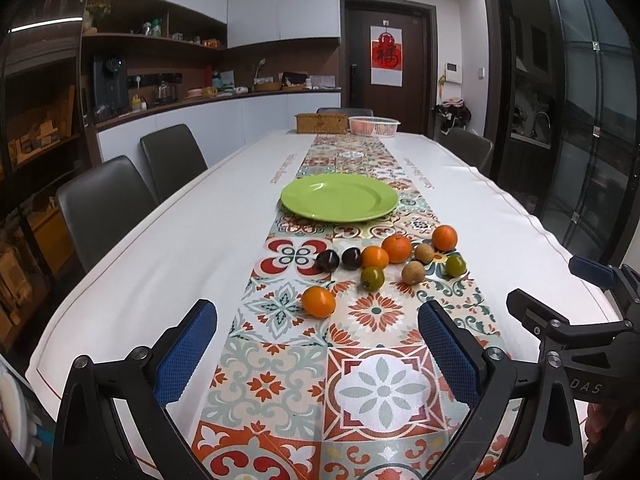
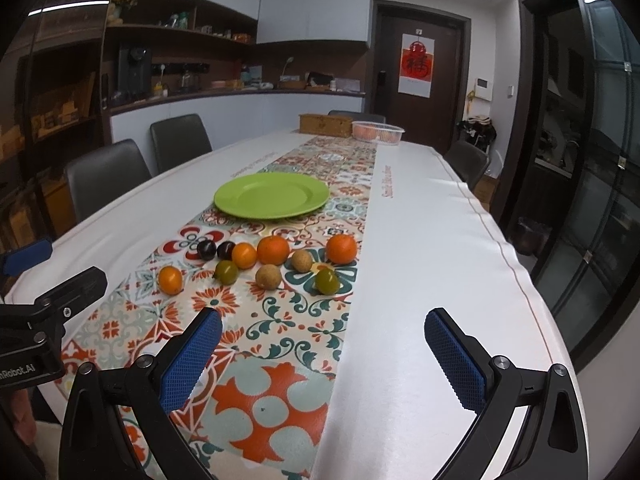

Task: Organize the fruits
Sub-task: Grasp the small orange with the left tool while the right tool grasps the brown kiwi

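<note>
Kitchen shelving and a dark door stand behind a long white worktop (image 1: 168, 264) with a patterned tile runner (image 1: 360, 392) down its middle. On the runner sits a bare green plate (image 1: 339, 198), and nearer lies a loose cluster of fruits (image 1: 396, 260): oranges, two dark plums, brownish longans and greenish ones, one orange (image 1: 318, 301) apart at the left. Left tongs (image 1: 318, 340) and right tongs (image 2: 323, 344) hover near the fruits, each with fingers spread apart, holding nothing.
</note>
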